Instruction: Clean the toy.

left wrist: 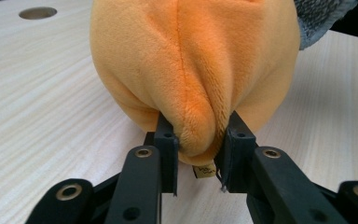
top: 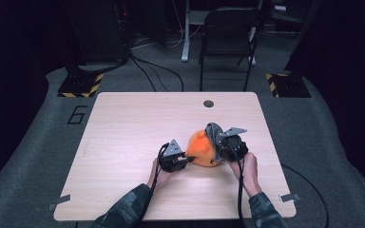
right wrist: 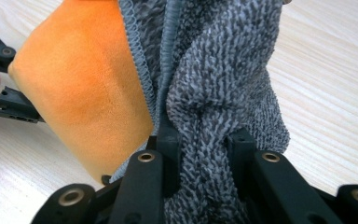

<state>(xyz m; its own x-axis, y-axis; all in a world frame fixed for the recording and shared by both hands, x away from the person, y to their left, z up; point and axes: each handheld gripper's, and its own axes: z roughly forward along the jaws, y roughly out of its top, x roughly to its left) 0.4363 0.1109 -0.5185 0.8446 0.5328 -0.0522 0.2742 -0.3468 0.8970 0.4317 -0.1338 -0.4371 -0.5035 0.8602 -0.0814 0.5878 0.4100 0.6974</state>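
Note:
An orange plush toy [top: 202,148] rests on the wooden table [top: 138,123], right of centre, with a grey knit cloth [top: 214,129] over its far right side. My left gripper [top: 188,159] comes in from the left and is shut on a fold of the orange plush [left wrist: 191,60], pinched between its jaws [left wrist: 199,140]. From the right, my right gripper [top: 218,145] is shut on a bunched fold of the grey knit cloth [right wrist: 219,70], gripped between its jaws [right wrist: 203,140]. Beside that cloth lies the orange plush [right wrist: 88,88].
A round cable hole [top: 208,103] sits near the table's far edge. A dark folding chair [top: 228,33] and floor cables stand beyond the table. Bare wood extends to the left and behind the toy. The person's forearms cross the near edge.

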